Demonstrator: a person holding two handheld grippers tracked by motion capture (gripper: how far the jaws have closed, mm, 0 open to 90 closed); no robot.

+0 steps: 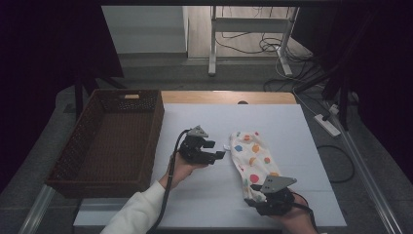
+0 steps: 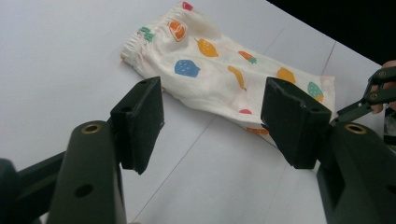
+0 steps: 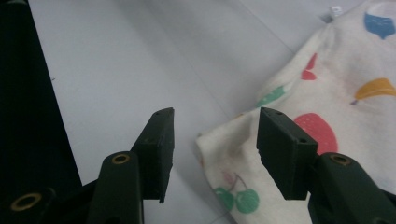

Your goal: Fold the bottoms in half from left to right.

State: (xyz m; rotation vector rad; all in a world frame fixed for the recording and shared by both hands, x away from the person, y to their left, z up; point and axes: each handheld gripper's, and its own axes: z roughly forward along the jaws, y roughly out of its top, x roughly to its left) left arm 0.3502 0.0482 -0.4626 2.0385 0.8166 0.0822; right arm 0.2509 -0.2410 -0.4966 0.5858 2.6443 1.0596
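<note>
Fruit-print cloth [image 1: 253, 163] flat on white surface [image 1: 204, 195], right of brown basket [image 1: 112, 141]. Left tool [image 1: 219, 155] open, empty, beside cloth. Right tool [image 1: 253, 187] open, empty, at cloth's near corner.

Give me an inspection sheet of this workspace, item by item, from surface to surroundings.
Surface: white table top, bare wood strip at the far edge.
Job's things: folded fruit-print cloth lying flat; wicker basket at the left, nothing seen inside.
Clutter: nothing seen.
Grippers: left hand-held gripper open beside the cloth, not touching; right hand-held gripper open, jaws astride the cloth's near corner.
Cables: one trails from each gripper; more lie on the floor with a power strip.
Surroundings: grey floor, white desk frame behind.
</note>
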